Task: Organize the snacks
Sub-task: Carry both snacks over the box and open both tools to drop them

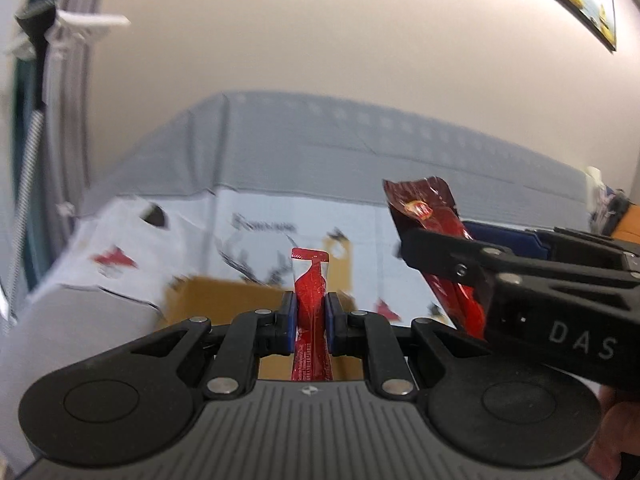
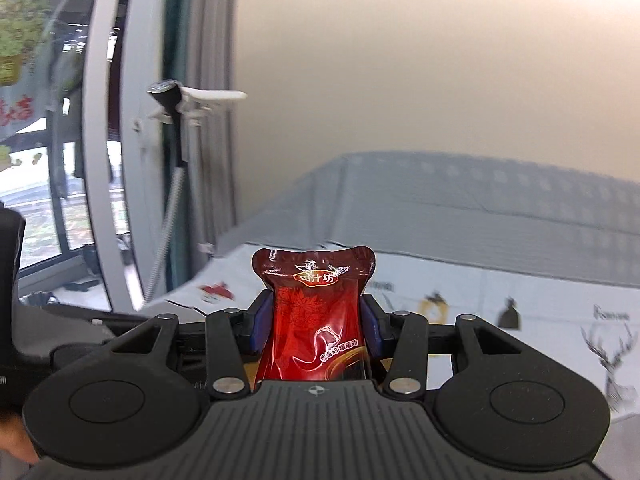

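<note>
Beige wall (image 1: 320, 40) behind table. Table (image 1: 320, 152) under grey-white printed cloth. Cardboard box (image 1: 224, 296) on table. Above box: left gripper (image 1: 311, 320) clamped on red stick packet (image 1: 311, 292); right gripper (image 2: 316, 320) clamped on dark red pouch (image 2: 316, 312).

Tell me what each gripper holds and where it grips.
The left gripper pinches a slim red sachet across its middle. The right gripper clamps a dark red packet by its sides, top sticking out.
</note>
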`<act>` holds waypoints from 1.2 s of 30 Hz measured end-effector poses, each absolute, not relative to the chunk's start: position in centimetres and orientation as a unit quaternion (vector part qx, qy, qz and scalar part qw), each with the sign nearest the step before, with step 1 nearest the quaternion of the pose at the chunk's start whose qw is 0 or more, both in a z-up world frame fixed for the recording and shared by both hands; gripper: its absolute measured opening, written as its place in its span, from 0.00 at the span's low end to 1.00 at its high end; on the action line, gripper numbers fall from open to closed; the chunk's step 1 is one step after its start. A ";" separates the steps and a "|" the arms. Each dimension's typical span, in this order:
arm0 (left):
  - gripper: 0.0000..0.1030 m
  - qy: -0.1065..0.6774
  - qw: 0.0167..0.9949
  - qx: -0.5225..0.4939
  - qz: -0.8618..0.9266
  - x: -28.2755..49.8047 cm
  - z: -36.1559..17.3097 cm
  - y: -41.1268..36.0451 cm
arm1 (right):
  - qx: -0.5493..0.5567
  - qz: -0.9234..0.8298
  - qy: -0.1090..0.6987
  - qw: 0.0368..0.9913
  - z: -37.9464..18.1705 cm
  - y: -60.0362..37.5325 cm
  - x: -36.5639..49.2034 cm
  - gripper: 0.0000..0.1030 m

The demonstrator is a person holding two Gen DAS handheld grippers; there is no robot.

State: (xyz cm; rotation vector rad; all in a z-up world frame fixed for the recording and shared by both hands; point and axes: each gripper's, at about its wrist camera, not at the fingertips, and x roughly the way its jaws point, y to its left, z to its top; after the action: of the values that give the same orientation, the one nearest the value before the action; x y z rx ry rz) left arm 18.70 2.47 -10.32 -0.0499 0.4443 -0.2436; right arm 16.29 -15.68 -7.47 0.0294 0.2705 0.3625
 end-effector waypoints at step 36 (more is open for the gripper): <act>0.21 0.420 0.902 -0.081 -0.057 28.9 -30.0 11.2 | 0.003 0.164 0.385 0.908 -27.7 -6.5 27.0 0.51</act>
State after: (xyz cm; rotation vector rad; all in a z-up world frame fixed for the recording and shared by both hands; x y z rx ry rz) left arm 28.92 11.15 -30.01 -0.1671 0.8688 -0.1171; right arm 26.98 -6.52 -27.73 0.0058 0.7942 0.3376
